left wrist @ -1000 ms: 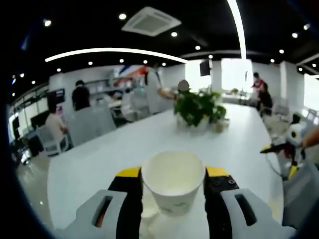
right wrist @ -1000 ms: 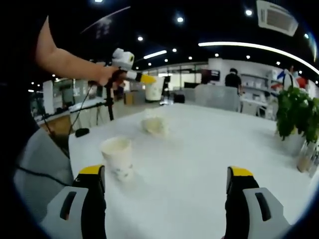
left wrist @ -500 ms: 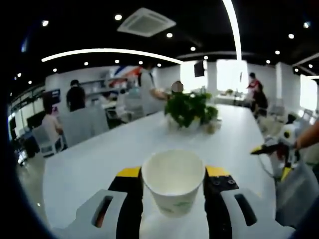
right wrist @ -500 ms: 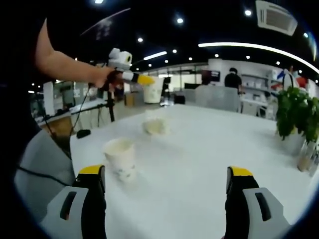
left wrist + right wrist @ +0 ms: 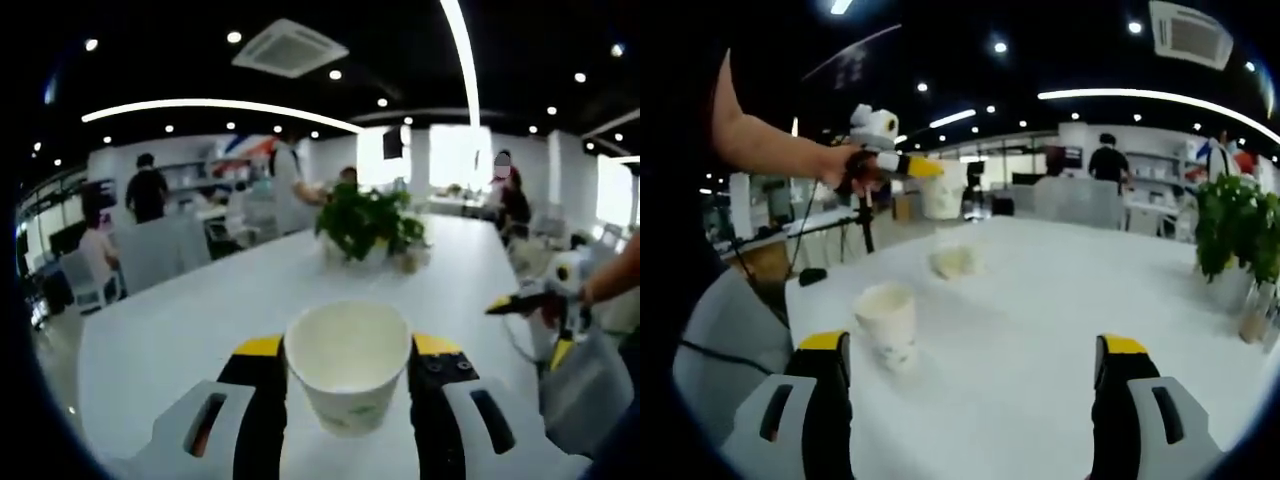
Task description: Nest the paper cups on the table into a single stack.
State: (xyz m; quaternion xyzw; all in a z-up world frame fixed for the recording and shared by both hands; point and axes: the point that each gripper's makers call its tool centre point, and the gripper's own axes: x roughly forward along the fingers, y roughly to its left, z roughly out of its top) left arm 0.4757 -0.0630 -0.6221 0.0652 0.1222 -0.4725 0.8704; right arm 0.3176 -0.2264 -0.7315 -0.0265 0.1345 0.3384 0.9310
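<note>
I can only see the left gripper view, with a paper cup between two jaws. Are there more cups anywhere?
Observer: Yes. In the right gripper view a second paper cup stands upright on the white table.
Operator: Just that one?
Observer: A third cup sits farther back, too blurred to describe.
Operator: Is the other tool holding anything?
Observer: No. The right gripper is open, with bare table between its jaws.

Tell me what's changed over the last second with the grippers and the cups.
The left gripper has carried its held cup further along above the table; seen from the right gripper view, it has drifted a little right. The two cups on the table, the near cup and the far cup, have stayed put. The right gripper stays open, holding nothing.
</note>
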